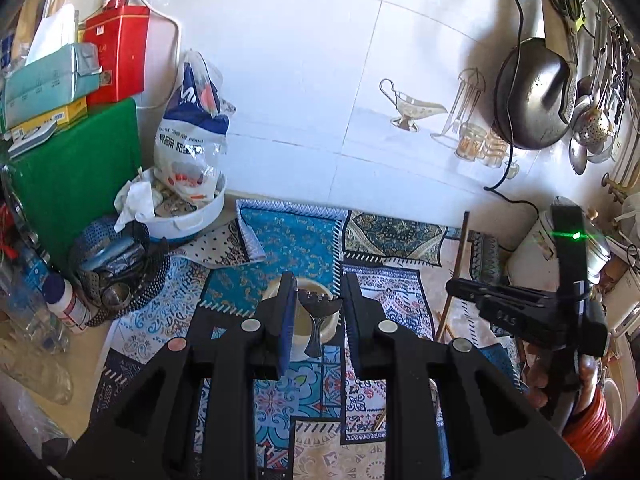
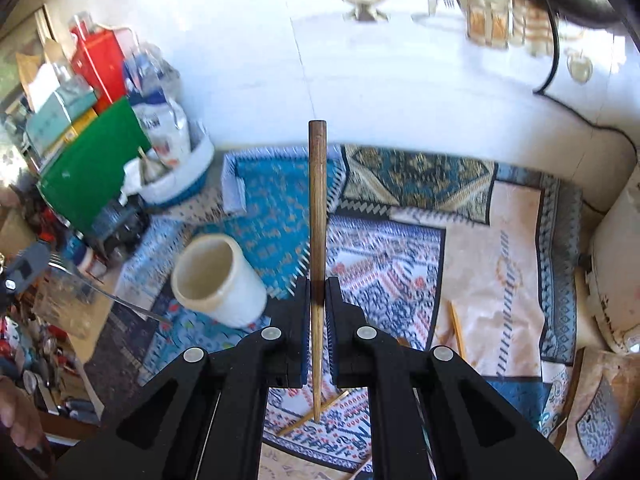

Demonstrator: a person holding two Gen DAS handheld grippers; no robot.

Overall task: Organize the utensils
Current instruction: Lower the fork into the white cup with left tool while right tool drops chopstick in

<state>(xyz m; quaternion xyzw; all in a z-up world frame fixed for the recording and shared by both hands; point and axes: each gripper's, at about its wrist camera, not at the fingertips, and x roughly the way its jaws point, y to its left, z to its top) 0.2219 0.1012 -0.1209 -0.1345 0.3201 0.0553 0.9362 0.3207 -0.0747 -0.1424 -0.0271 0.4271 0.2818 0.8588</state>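
A cream cylindrical holder (image 2: pixel 218 280) stands on the patterned cloth; in the left wrist view it (image 1: pixel 302 326) sits right below my left gripper (image 1: pixel 318 292). The left jaws stand apart, and a metal fork (image 1: pixel 318 314) hangs between them, seemingly held at the left finger; from the right wrist view the fork (image 2: pixel 108 294) sticks out of that gripper. My right gripper (image 2: pixel 318 288) is shut on a dark wooden chopstick (image 2: pixel 317 200), upright above the cloth, right of the holder. It also shows in the left wrist view (image 1: pixel 520 308) with the chopstick (image 1: pixel 460 256).
Loose chopsticks (image 2: pixel 312 414) lie on the cloth (image 2: pixel 400 256) near its front. Boxes, a green board (image 1: pixel 76 176), a white tub with a bag (image 1: pixel 188 208) and a black mesh basket (image 1: pixel 120 276) crowd the left. A wok (image 1: pixel 532 96) and ladles hang right; a rice cooker (image 2: pixel 616 272) stands right.
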